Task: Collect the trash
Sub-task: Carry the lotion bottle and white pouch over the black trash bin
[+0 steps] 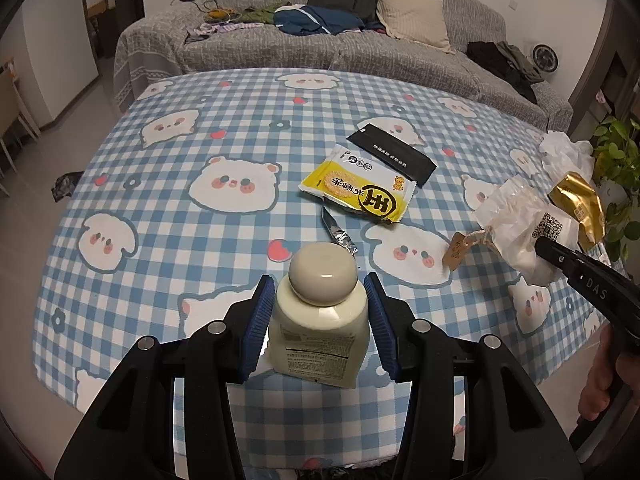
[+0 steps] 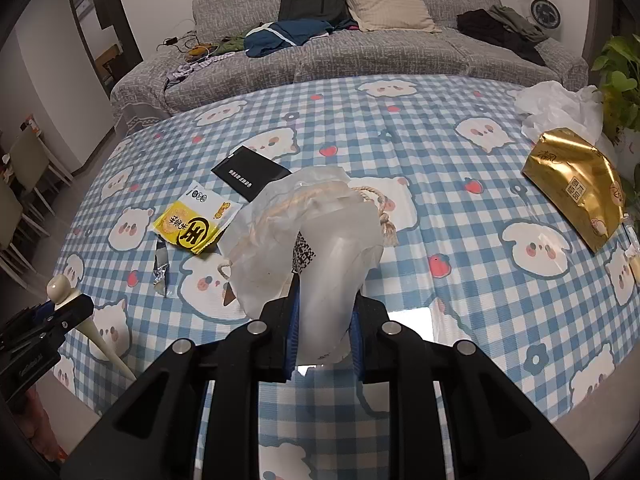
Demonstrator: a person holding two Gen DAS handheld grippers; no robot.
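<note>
Left gripper point(image 1: 320, 312): clamps cream round-capped plastic bottle point(image 1: 318, 320), above the table.
Right gripper point(image 2: 322, 332): pinches translucent white drawstring bag point(image 2: 312, 240), apparently lifted.
Left on checked tablecloth point(image 1: 200, 120): yellow biscuit wrapper point(image 1: 360, 190), black flat sachet point(image 1: 394, 152), gold foil pouch point(image 2: 576, 188), crumpled white tissue point(image 2: 560, 104).

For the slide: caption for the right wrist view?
Right tool clamps a translucent drawstring bag above the checked tablecloth; wrappers remain.

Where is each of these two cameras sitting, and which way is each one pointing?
Left wrist: rides the left gripper, looking down along its fingers, which grip a cream bottle; the right gripper and a hand show at its right edge.
Right wrist: rides the right gripper, shut on a translucent bag; the left gripper shows at its left edge.
Shared: checked tablecloth, yellow wrapper, black packet, grey sofa.
</note>
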